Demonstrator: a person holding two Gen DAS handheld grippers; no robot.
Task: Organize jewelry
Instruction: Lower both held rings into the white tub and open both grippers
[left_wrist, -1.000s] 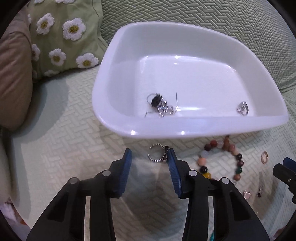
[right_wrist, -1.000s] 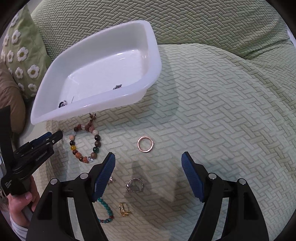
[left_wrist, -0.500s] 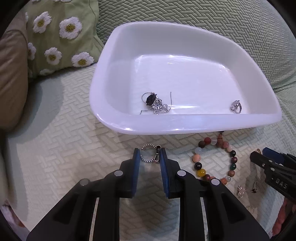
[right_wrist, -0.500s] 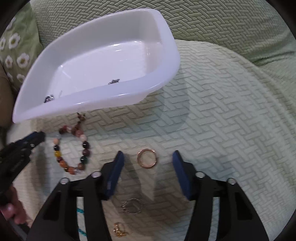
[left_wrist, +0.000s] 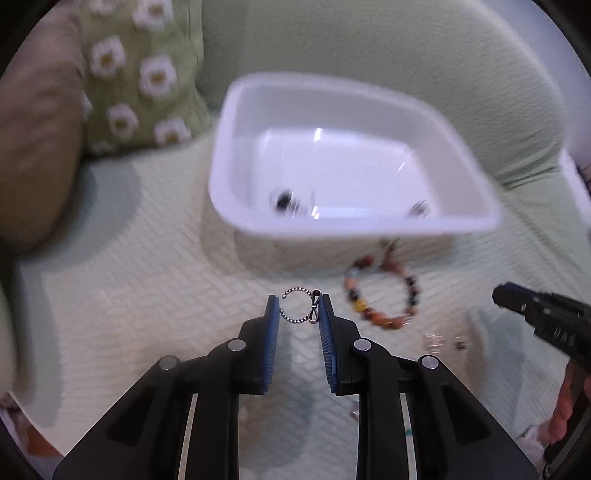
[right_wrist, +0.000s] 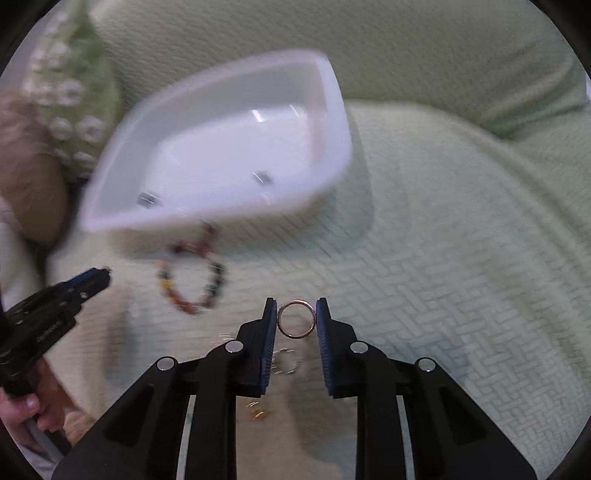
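Observation:
My left gripper (left_wrist: 297, 308) is shut on a silver beaded ring with a small bow (left_wrist: 300, 306), held above the green quilted sofa. My right gripper (right_wrist: 295, 317) is shut on a rose-gold ring (right_wrist: 295, 318), also lifted off the sofa. The white dish (left_wrist: 461, 155) sits ahead in both views (right_wrist: 334, 110), blurred, with a few small silver pieces (left_wrist: 286, 201) inside. A multicoloured bead bracelet (left_wrist: 382, 291) lies in front of the dish, also in the right wrist view (right_wrist: 192, 280).
A daisy-patterned green cushion (left_wrist: 147, 77) and a brown cushion (left_wrist: 33, 125) lie left of the dish. Small silver pieces (right_wrist: 284, 363) and a gold piece (right_wrist: 258, 413) lie on the sofa under my right gripper. The sofa back rises behind the dish.
Both grippers have closed on their rings and lifted them off the sofa. The dish now looks farther away and both views are blurred by motion.

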